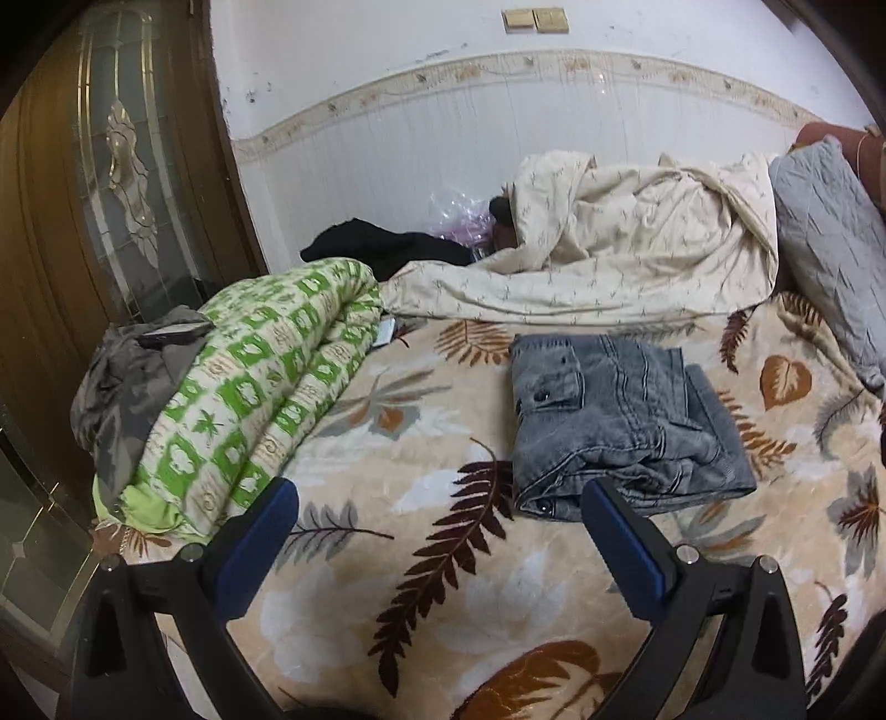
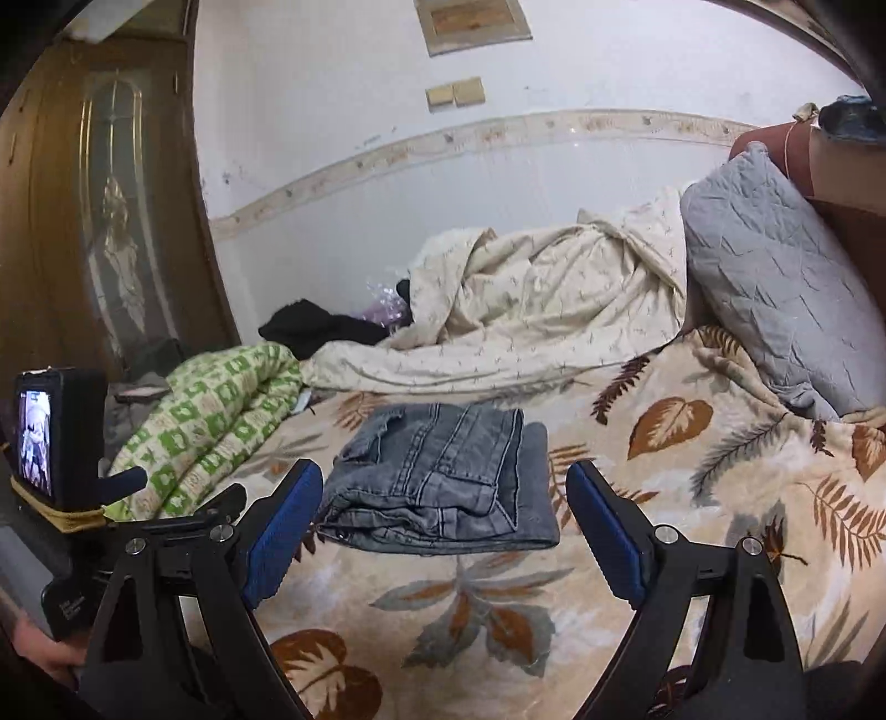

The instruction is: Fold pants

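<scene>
Bed's pretty cluttered — a rolled green quilt on the left, a cream duvet bunched along the far wall, a grey pillow on the right. Our grey pants sit folded mid-bed on the leaf-print blanket — both our left claw and right claw are released, empty, nothing in the way.

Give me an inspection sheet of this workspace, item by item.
Surface: bed under a leaf-print blanket.
Job's things: grey jeans lie folded in a compact stack on the blanket.
Clutter: rolled green-patterned quilt, cream duvet, grey pillow, black garment, camouflage cloth.
Grippers: left tool open, empty, near the jeans' edge; right tool open, empty, jeans ahead between its fingers, untouched.
Cables: nothing seen.
Surroundings: wooden door, white wall, wall switches.
</scene>
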Demonstrator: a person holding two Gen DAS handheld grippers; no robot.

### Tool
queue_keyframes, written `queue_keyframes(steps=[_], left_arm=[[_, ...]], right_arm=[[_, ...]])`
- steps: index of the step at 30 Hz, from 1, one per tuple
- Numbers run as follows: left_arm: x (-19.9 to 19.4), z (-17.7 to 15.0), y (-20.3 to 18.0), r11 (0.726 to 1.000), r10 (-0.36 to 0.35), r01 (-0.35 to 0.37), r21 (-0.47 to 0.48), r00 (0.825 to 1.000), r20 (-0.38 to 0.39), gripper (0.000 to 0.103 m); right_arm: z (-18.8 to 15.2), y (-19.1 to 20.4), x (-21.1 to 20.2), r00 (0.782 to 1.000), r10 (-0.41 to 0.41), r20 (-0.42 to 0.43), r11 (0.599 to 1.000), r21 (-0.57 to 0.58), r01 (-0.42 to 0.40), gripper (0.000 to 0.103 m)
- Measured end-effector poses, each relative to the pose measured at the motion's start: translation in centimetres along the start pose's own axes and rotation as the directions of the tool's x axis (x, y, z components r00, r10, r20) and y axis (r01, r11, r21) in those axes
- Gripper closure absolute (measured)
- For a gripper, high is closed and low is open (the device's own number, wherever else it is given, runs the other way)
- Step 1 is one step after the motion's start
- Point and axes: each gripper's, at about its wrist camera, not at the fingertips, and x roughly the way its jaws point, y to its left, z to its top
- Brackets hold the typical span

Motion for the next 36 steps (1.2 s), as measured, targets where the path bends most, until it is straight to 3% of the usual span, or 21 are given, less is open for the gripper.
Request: queue_keyframes(steps=[9, 36], left_arm=[[1.7, -0.4, 0.1, 1.000, -0.025, 0.025, -0.002, 0.999, -0.025, 0.000], [2.1, 0.4, 2.0, 0.997, -0.061, 0.061, -0.055, 0.998, -0.005, 0.000]], right_arm=[[-0.4, 0.3, 1.7, 1.000, -0.015, -0.020, 1.000, 0.008, 0.015, 0.013], [0.3, 1.8, 3.8, 0.999, -0.019, -0.049, 1.000, -0.015, 0.019, 0.013]])
